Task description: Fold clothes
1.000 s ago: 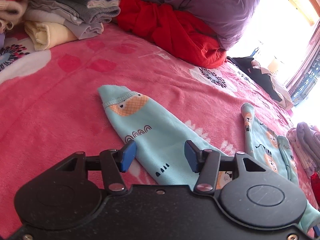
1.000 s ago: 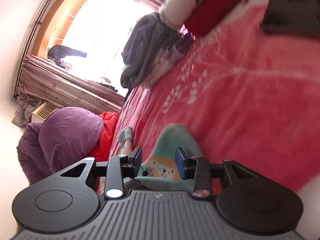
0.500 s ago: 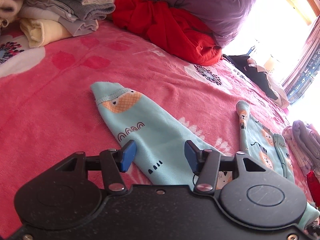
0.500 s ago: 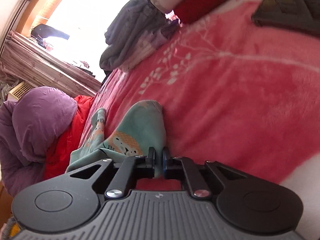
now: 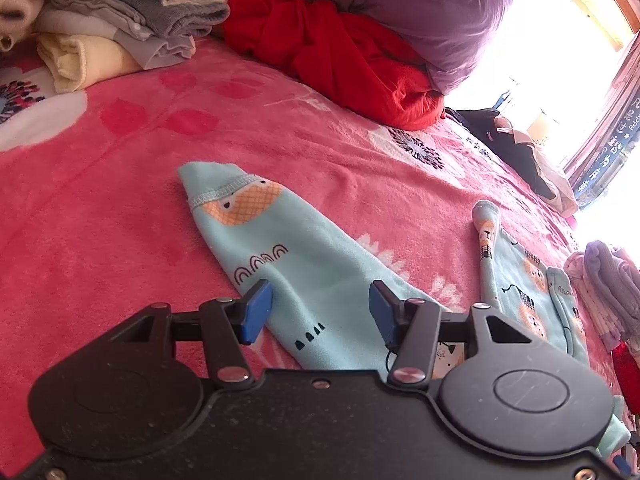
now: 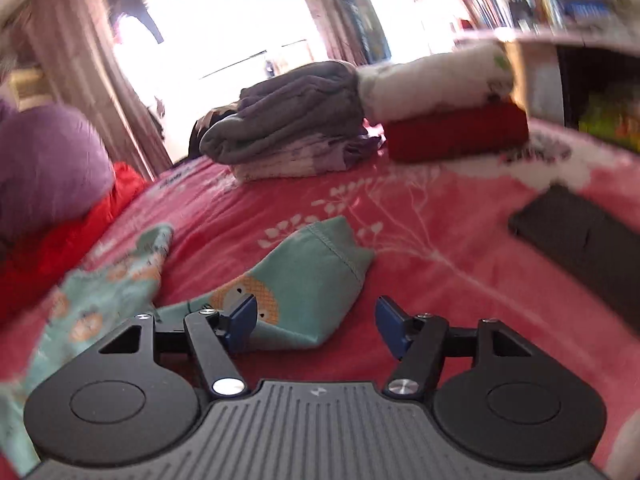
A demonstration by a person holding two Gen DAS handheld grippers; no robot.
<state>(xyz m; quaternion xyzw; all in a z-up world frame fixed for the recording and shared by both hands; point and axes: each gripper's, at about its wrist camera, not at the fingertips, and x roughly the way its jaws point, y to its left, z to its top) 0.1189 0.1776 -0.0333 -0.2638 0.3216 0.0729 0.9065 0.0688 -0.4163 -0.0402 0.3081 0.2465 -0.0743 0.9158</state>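
Observation:
A light-blue child's garment (image 5: 304, 264) with orange animal prints lies spread on the pink blanket (image 5: 120, 208). One leg or sleeve points up-left, another part (image 5: 520, 280) lies to the right. My left gripper (image 5: 320, 308) is open and empty, hovering over the near part of that leg. In the right wrist view the same garment (image 6: 304, 280) lies with a cuffed end pointing away. My right gripper (image 6: 316, 324) is open and empty just above its near edge.
Folded clothes are stacked at the far left (image 5: 120, 20), with a red garment (image 5: 340, 52) and a purple bundle (image 5: 400, 4) behind. Folded grey and purple clothes (image 6: 288, 120), a red folded item (image 6: 456, 132) and a dark flat object (image 6: 580, 240) lie beyond the right gripper.
My right gripper was shut on the garment's end half a second ago and has opened, letting it lie on the blanket; its view swung round. The left gripper stayed open and barely moved.

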